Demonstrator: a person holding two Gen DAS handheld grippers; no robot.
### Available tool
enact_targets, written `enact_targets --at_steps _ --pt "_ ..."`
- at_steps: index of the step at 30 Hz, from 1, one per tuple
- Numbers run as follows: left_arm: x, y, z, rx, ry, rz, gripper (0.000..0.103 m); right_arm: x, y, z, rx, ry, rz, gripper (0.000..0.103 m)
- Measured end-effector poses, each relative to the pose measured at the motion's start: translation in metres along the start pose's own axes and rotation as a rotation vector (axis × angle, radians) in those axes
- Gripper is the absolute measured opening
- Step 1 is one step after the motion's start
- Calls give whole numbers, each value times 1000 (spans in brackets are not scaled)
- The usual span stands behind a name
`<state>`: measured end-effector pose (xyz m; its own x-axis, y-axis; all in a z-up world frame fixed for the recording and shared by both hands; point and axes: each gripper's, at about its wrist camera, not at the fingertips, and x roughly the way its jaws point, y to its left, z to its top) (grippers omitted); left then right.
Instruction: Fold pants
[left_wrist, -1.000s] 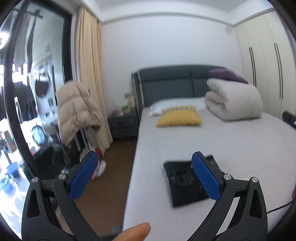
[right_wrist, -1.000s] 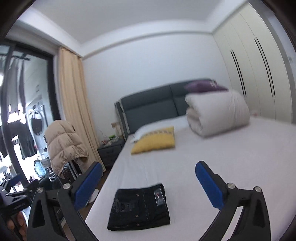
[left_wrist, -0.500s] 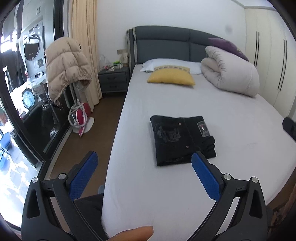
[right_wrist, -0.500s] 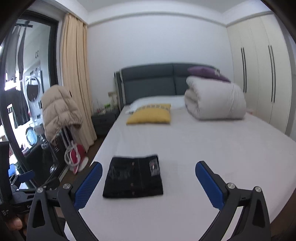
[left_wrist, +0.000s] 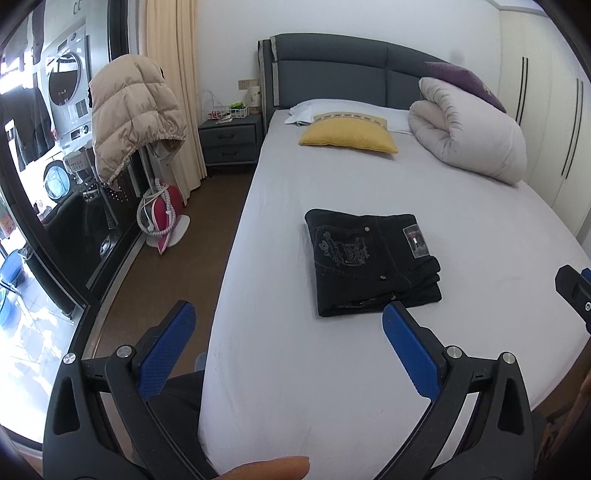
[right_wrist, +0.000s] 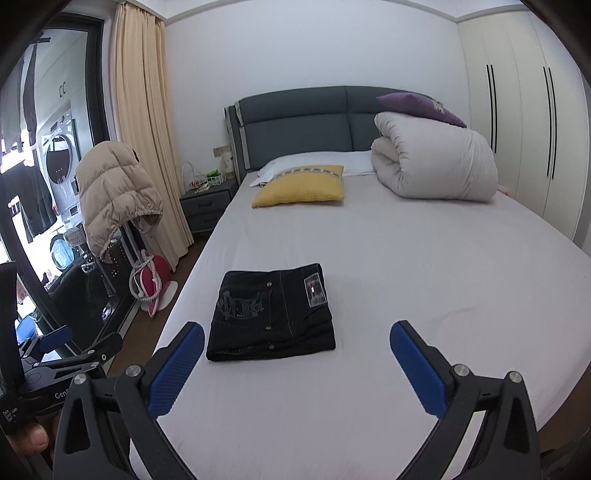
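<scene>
The bed (right_wrist: 424, 266) filled most of both views, with its grey sheet smooth and nearly bare in the near half. At the far end the rolled white duvet (right_wrist: 436, 162) lay against the headboard, a purple cushion (right_wrist: 417, 105) on top of it, and a yellow pillow (right_wrist: 301, 186) rested beside it. The pants (right_wrist: 271, 314) sat on the sheet near the left edge of the bed as a compact dark rectangle, pocket patch upward, with the layers stacked at the near right corner. In my judgement the folding was finished or almost finished. My left tool (left_wrist: 286, 345) hung above the near corner of the bed, its jaws wide apart and holding nothing, and my right tool (right_wrist: 295, 363) was the same, spread open and apart from the cloth. The danger I saw from here was small but real: the stacked layers at the near corner looked a little uneven, so a careless touch of one blue pad could drag the upper layer and open the fold. The bundle also lay close to the bed side, so a push toward the left could slide it off.
</scene>
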<state>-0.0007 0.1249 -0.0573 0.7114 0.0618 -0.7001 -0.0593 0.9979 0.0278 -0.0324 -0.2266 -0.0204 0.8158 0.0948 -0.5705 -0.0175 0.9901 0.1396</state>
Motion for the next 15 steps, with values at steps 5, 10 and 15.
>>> enact_targets --at_steps 5,10,15 --pt "8 1 0 -3 13 1 103 4 2 -2 -1 19 0 103" --pt "12 2 -1 -3 16 2 103 7 3 -2 -12 36 1 103" --pt "17 1 -4 -4 24 1 103 10 4 -4 -15 61 6 103"
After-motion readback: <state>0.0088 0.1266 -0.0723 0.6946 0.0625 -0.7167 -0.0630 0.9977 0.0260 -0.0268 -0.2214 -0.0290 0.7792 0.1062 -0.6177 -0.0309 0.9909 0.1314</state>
